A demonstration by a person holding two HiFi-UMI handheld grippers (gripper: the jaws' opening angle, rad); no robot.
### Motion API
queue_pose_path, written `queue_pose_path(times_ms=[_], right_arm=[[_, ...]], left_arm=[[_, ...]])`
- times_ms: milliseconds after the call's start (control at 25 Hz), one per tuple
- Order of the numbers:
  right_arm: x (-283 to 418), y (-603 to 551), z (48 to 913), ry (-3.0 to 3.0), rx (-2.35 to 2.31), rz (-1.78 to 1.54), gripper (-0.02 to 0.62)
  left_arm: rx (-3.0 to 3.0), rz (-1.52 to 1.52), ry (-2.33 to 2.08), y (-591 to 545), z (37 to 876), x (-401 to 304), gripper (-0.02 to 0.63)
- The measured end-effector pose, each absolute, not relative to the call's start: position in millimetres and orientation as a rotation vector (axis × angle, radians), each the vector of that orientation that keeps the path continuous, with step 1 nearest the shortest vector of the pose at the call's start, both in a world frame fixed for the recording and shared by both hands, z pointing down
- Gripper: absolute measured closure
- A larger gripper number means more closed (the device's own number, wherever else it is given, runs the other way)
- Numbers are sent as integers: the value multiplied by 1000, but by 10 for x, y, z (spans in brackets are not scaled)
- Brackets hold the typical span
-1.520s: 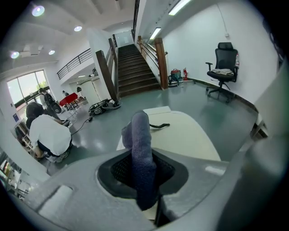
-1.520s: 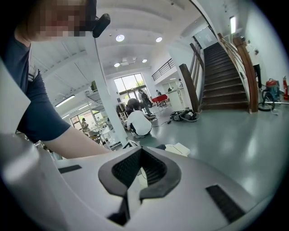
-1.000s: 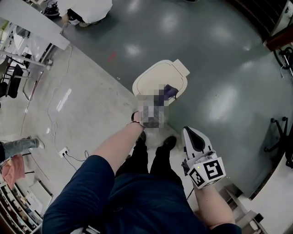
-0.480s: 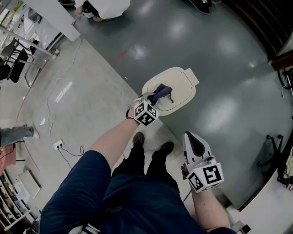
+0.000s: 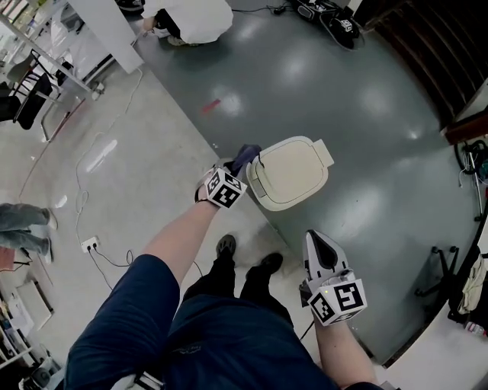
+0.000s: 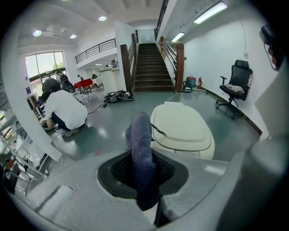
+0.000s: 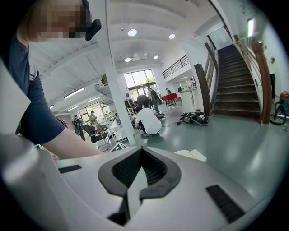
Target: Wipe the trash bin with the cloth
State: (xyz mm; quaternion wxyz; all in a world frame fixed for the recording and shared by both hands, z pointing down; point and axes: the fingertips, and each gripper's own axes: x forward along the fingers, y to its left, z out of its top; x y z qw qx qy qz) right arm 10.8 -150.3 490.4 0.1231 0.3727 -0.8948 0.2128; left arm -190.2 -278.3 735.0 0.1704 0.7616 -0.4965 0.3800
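My left gripper pinches a dark purple textured cloth right at the left rim of the cream, lid-down trash bin, while my right gripper sits clamped together, empty, well apart.

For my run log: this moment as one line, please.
left gripper: shut on dark blue cloth | cloth: beside cream plastic trash bin, contact unclear | right gripper: shut, empty

cloth lower end hidden inside left tool; trash bin sides hidden from above; crouching person cropped.
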Motion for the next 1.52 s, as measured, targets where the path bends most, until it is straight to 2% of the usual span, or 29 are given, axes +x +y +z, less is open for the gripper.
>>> queue_pose_path(times_ms=[360, 600, 960, 1080, 1520], right_arm=[[-280, -1303, 4495, -2650, 1083, 557, 591], [-249, -1094, 4220, -2677, 1140, 518, 591], [-68, -910, 3809, -2722, 1205, 407, 591], [-27, -814, 3753, -2724, 1225, 364, 591], [-101, -559, 3765, -2720, 1215, 307, 591]], left_arm=[[2310, 608, -1403, -2020, 5970, -1801, 554], [2383, 249, -1364, -1412, 4845, -1574, 554], [2626, 16, -1165, -898, 3603, -1047, 554], [2708, -25, -1125, -768, 3399, -844, 554], [2803, 27, -967, -494, 3439, -499, 554]])
